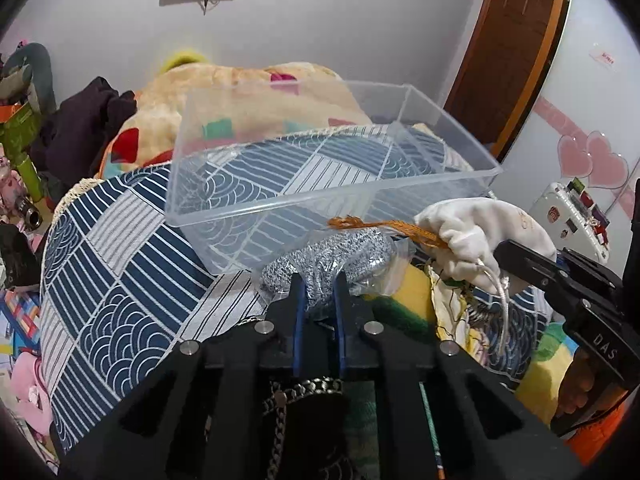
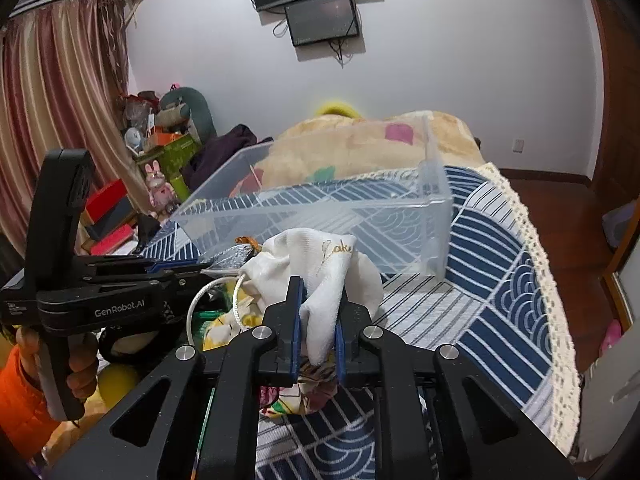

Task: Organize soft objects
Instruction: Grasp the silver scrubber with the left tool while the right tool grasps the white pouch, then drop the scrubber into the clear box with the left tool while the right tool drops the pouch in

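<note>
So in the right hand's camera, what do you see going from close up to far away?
Right gripper → white pouch → clear box → beige blanket → wall screens.

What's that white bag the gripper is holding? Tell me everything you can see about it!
The white bag is a soft cloth drawstring pouch, puffy and wrinkled, with thin gold writing on its front. A white cord loops out of its gathered mouth on the left. The right gripper pinches its lower fold between blue pads and holds it up, just in front of the clear box. Below it lies flowery cloth. Beside it the left gripper holds a gray bundle in plastic.
</note>
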`<state>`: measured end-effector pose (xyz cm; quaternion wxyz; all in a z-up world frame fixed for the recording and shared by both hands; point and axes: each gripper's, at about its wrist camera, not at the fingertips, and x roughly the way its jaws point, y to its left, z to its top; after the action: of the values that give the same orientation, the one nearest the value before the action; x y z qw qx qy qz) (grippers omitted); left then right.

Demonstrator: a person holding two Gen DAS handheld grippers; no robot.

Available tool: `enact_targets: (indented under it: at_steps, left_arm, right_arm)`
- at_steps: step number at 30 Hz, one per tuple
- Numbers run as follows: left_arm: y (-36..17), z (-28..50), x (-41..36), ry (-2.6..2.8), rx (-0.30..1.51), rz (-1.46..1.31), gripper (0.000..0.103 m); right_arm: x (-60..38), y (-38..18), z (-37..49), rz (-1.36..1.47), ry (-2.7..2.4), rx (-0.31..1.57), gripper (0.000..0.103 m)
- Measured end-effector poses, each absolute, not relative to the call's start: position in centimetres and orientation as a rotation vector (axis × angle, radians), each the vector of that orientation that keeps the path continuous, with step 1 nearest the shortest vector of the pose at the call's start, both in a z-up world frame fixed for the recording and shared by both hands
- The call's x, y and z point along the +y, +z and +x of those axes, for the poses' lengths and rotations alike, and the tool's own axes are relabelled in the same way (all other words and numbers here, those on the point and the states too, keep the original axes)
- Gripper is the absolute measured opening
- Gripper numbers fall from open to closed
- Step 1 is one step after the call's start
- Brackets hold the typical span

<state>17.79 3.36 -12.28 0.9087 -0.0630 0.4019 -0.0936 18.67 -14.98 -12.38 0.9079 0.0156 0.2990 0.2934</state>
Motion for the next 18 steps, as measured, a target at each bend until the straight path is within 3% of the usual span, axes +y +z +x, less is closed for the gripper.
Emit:
enact_targets:
  at_steps: [18]
  left_arm:
    - [-4.7,15.7,4.9,-0.158,0.594,-0.121,0.010]
  right_arm:
    - [-16.1,-6.5,18.8,0.037,0.569,0.406,0.011]
